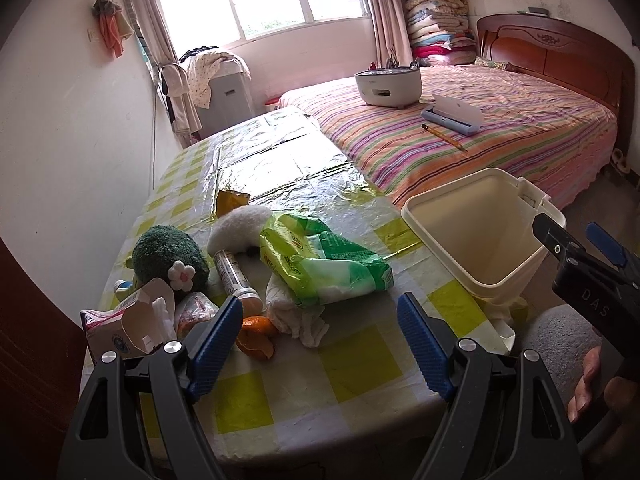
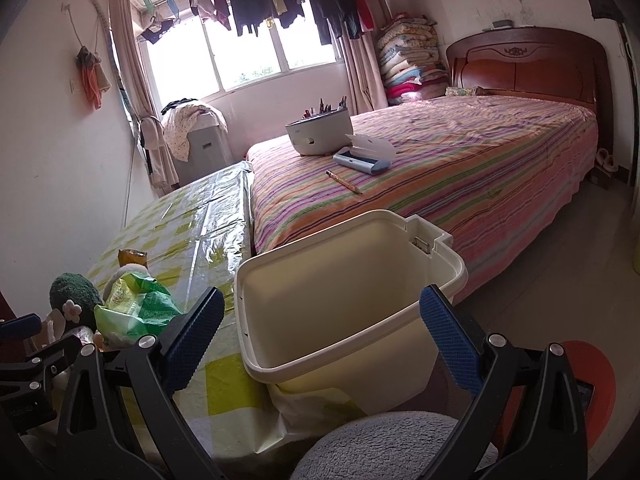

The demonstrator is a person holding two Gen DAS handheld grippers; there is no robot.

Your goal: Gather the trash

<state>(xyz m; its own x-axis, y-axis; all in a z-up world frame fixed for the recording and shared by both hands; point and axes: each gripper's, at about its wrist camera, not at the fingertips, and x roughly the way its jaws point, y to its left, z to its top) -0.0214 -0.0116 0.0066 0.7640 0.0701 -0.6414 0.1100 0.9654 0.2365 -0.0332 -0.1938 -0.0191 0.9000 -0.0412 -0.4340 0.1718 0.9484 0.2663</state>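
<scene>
Trash lies at the near left of the checked table (image 1: 352, 364): a green wipes packet (image 1: 320, 264), crumpled white tissue (image 1: 296, 316), orange peel (image 1: 256, 336), a tube (image 1: 234, 276), a torn small carton (image 1: 128, 320) and a yellow wrapper (image 1: 230, 200). My left gripper (image 1: 320, 302) hovers open just in front of the tissue and peel, holding nothing. An empty cream bin (image 1: 480, 232) (image 2: 340, 272) stands off the table's right edge. Over the bin's near rim my right gripper (image 2: 322, 298) is open and empty; it also shows at the right edge (image 1: 576, 248).
A green plush toy (image 1: 168, 256) and a white plush (image 1: 240, 224) sit among the trash. Beyond the table is a striped bed (image 2: 460, 168) with a white pot, a blue case and a pencil. Grey fleecy fabric (image 2: 380, 444) and an orange stool (image 2: 596, 376) are close below.
</scene>
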